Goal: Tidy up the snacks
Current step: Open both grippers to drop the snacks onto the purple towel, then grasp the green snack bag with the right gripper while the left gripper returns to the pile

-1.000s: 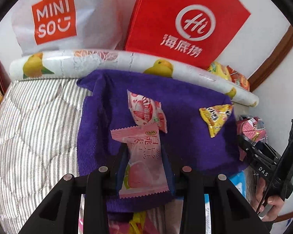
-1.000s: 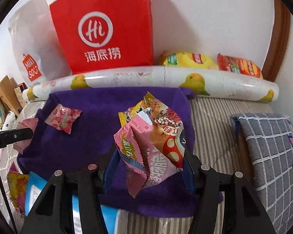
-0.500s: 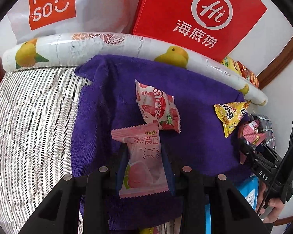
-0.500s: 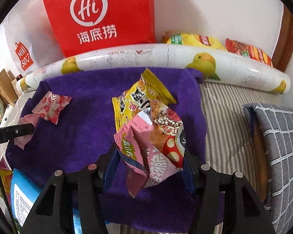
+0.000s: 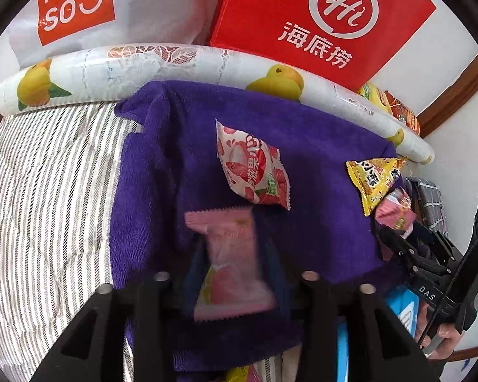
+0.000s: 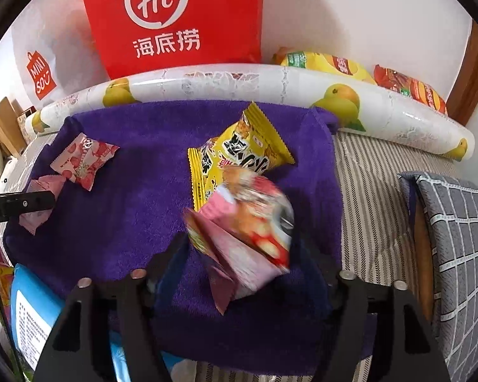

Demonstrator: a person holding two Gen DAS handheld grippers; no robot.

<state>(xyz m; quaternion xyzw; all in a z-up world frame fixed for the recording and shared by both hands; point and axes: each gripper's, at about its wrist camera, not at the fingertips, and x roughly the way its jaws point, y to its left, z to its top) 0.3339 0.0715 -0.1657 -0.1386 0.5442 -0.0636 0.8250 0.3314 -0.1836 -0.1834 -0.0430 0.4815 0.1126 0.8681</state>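
both claws gape; blurred pink packet (image 5: pixel 232 264) over purple towel (image 5: pixel 318 165).

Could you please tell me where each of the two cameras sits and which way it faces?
Left wrist: sits on the left tongs, facing the purple towel and wall-side bags; the person's right hand shows at the right edge.
Right wrist: sits on the right tongs, facing the same towel; the left tongs' tip enters from the left.
Shared: the towel, the red Haidilao paper bag, and the yellow snack packet.
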